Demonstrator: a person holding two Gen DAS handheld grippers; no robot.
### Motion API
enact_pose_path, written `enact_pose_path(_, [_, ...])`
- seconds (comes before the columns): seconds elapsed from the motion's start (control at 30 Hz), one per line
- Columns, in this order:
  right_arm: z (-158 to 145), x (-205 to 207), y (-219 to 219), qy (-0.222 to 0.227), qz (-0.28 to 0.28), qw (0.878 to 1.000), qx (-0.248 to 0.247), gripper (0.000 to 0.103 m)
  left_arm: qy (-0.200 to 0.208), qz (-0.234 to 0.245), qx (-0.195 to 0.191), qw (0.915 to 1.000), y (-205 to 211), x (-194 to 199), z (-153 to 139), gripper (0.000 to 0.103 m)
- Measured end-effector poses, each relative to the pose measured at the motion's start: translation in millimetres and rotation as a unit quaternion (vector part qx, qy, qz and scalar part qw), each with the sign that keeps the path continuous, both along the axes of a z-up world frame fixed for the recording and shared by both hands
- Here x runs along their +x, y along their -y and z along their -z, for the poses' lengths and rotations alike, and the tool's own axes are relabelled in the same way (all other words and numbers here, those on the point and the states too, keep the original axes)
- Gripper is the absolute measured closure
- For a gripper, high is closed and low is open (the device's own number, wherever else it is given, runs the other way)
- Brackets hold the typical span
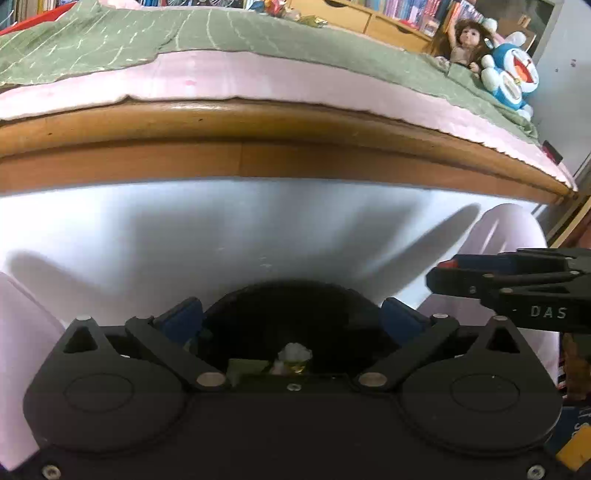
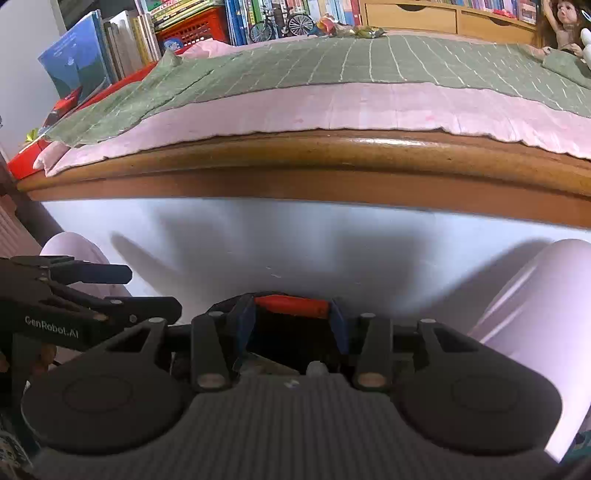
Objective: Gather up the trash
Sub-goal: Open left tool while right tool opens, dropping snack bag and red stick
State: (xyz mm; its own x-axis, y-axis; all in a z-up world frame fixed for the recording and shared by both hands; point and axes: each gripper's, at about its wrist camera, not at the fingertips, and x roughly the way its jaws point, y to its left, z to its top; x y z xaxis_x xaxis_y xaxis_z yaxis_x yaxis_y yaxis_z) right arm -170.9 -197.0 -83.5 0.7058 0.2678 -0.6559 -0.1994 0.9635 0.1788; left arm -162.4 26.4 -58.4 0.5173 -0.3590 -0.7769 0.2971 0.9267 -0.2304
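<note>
My left gripper point(image 1: 290, 308) is open, fingers spread wide, and hangs over a black round bin point(image 1: 291, 295). A white crumpled scrap point(image 1: 293, 352) and a gold bit lie in the bin. In the right wrist view the left gripper point(image 2: 147, 290) shows nothing between its fingers. My right gripper point(image 2: 291, 312) is shut on a red piece of trash point(image 2: 291, 305), held low in front of the bed's white side panel point(image 2: 295, 240). The right gripper point(image 1: 443, 269) sits just right of the left one, with the red tip showing. Colourful wrappers point(image 2: 332, 26) lie at the bed's far edge.
A bed with a wooden rail point(image 1: 258, 122), pink sheet and green blanket point(image 2: 369, 59) fills the view ahead. A doll point(image 1: 467, 44) and a blue toy point(image 1: 513, 77) sit at its right. Bookshelves point(image 2: 258, 14) stand behind. Pink-clad legs point(image 2: 535, 314) flank both grippers.
</note>
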Motion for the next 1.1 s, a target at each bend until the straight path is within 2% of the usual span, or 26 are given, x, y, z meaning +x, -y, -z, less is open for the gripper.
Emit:
enact_pose_path(0.1, [0, 2, -1, -0.002, 0.000, 1.000, -0.001, 0.054, -0.005, -0.003, 0.012, 0.9999, -2, 3, 2, 0.000])
enact_pose_path(0.27, [0, 6, -6, -0.002, -0.008, 1.000, -0.002, 0.054, -0.023, -0.013, 0.006, 0.9996, -7, 9, 6, 0.000])
enact_pose_path(0.4, [0, 9, -12, -0.002, -0.019, 1.000, -0.005, 0.053, -0.022, -0.025, 0.007, 0.9994, -11, 13, 6, 0.000])
enact_pose_path(0.43, [-1, 10, -13, -0.001, -0.021, 1.000, -0.006, 0.049, -0.021, -0.029, 0.007, 0.9993, -13, 13, 6, 0.000])
enact_pose_path(0.47, [-2, 10, -14, 0.001, -0.022, 1.000, -0.008, 0.041, -0.020, -0.033, 0.007, 0.9992, -12, 15, 5, 0.000])
enact_pose_path(0.5, [-2, 10, -16, 0.004, -0.022, 1.000, -0.011, 0.038, -0.018, -0.037, 0.006, 0.9991, -13, 17, 4, 0.000])
enact_pose_path(0.57, [-4, 12, -18, 0.008, -0.022, 1.000, -0.021, 0.007, -0.016, -0.042, 0.004, 0.9990, -16, 19, 3, 0.000])
enact_pose_path(0.6, [-4, 13, -21, 0.009, -0.019, 0.999, -0.030, 0.001, -0.015, -0.044, 0.004, 0.9989, -17, 20, 3, 0.000])
enact_pose_path(0.73, [-3, 16, -26, 0.010, -0.014, 0.997, -0.070, 0.000, -0.015, -0.050, 0.009, 0.9986, -20, 22, 3, 0.000])
enact_pose_path(1.1, [0, 18, -12, -0.011, 0.014, 0.999, -0.050, 0.000, -0.023, -0.039, 0.014, 0.9989, -18, 26, 3, 0.000])
